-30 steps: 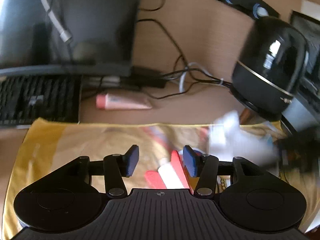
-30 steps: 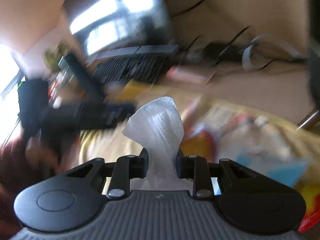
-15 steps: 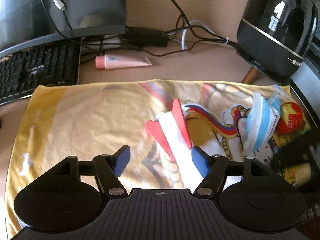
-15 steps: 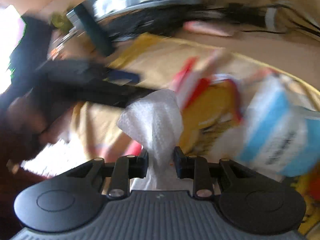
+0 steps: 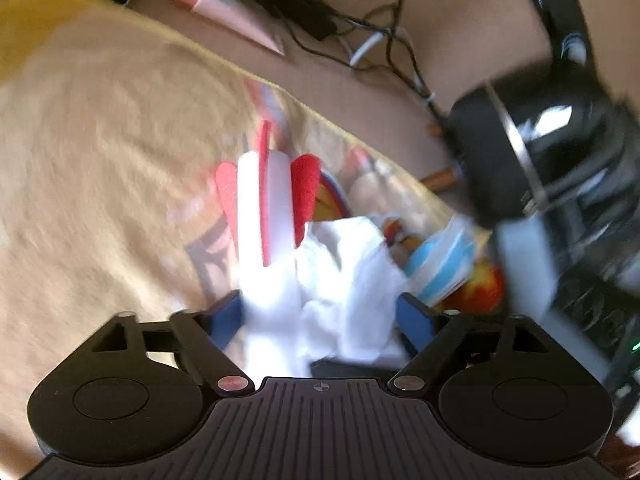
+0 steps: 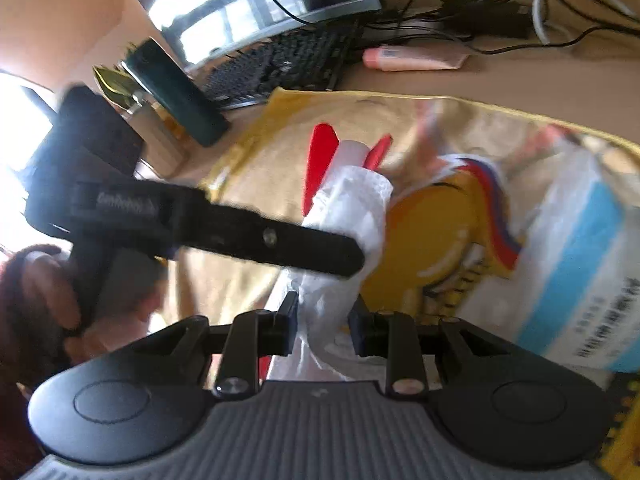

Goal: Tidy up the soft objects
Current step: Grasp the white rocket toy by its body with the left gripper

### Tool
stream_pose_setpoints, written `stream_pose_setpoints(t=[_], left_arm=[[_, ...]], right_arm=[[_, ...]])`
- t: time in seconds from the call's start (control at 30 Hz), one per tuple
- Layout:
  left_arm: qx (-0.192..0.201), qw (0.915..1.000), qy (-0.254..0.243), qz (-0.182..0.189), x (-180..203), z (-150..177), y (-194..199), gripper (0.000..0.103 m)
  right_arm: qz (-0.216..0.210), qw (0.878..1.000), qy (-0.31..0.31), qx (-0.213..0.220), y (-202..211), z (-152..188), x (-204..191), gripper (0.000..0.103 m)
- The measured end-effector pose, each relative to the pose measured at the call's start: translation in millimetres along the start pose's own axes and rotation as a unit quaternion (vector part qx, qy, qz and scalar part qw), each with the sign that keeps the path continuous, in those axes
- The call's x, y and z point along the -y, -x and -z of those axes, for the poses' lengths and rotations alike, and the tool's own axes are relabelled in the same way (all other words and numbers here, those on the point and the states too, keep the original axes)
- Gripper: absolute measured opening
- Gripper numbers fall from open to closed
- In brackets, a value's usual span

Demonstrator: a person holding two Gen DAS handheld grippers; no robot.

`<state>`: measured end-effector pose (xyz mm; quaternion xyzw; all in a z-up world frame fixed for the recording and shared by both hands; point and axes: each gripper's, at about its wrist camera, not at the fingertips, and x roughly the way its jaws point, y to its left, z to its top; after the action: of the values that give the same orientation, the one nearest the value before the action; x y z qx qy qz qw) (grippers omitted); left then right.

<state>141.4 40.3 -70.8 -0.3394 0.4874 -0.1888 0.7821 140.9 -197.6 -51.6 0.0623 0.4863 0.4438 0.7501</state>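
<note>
Your right tool (image 6: 322, 322) is pinched shut on the tissue (image 6: 352, 216), which stands up crumpled and white between its pads, so that piece is in hand but not yet set down. Your left tool (image 5: 320, 316) is spread wide, its blue pads either side of the tissue and the rocket (image 5: 266, 208); it grips nothing that I can see, though the blur makes contact hard to judge. Just beyond, the rocket lies on the towel (image 5: 100, 128), white body with red fins. To its right sit the tissue pack (image 6: 568, 264), blue and white, and a red-yellow ball (image 5: 480, 288). I judge the sorting only begun: nothing looks grouped yet, and all of it lies loose on the towel over the worktop (image 6: 520, 80).
</note>
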Motion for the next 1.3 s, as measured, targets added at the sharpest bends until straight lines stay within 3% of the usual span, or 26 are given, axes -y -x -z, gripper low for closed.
stream_pose_setpoints(t=[0.07,0.17,0.23,0.4,0.53,0.63,0.77,0.87,0.93,0.97,1.0,1.17,1.3], left_arm=[[0.002,0.9990,0.033,0.029,-11.7,-1.2,2.8,0.093],[0.011,0.9952,0.067,0.071,-20.6,-1.6,11.4,0.093],[0.028,0.9938,0.063,0.088,-17.3,-5.1,23.3,0.093],[0.063,0.9953,0.006,0.073,-6.7,-19.9,48.1,0.094],[0.083,0.9942,-0.037,0.057,2.2,-18.7,55.4,0.094],[0.114,0.9886,-0.088,0.044,15.7,-15.8,67.7,0.094],[0.157,0.9742,-0.157,0.039,39.6,-15.9,89.8,0.094],[0.164,0.9680,-0.190,0.013,50.4,-20.8,94.9,0.094],[0.160,0.9657,-0.204,-0.018,52.2,-22.5,91.5,0.081],[0.151,0.9661,-0.208,-0.028,50.8,-22.5,88.1,0.061],[0.140,0.9674,-0.208,-0.033,48.4,-22.1,84.6,0.052],[0.137,0.9677,-0.208,-0.041,36.2,-13.7,79.7,0.048],[0.135,0.9676,-0.211,-0.032,35.4,-12.0,77.4,0.044]], right_arm=[[-0.018,1.000,-0.011,0.000,-6.0,-2.9,1.2,0.039],[-0.045,0.999,-0.011,-0.003,-15.7,-6.3,-6.6,0.037],[-0.058,0.998,0.010,-0.003,-22.2,-10.6,-19.9,0.034],[-0.036,0.996,0.074,0.021,-35.5,-26.8,-44.5,0.033],[0.008,0.990,0.140,0.034,-38.6,-25.2,-62.8,0.032],[0.041,0.982,0.180,0.048,-33.6,-19.5,-72.1,0.032],[0.081,0.969,0.221,0.068,-25.3,-12.1,-80.8,0.032],[0.068,0.969,0.223,0.079,-23.1,-15.2,-81.8,0.032],[0.053,0.972,0.216,0.077,-26.6,-19.1,-80.4,0.032],[0.046,0.974,0.209,0.076,-28.7,-21.0,-78.6,0.033],[0.041,0.976,0.203,0.075,-32.2,-23.5,-75.5,0.033],[0.045,0.980,0.186,0.061,-39.1,-21.9,-62.9,0.037],[0.062,0.970,0.224,0.069,-29.6,-19.3,-74.0,0.035]])
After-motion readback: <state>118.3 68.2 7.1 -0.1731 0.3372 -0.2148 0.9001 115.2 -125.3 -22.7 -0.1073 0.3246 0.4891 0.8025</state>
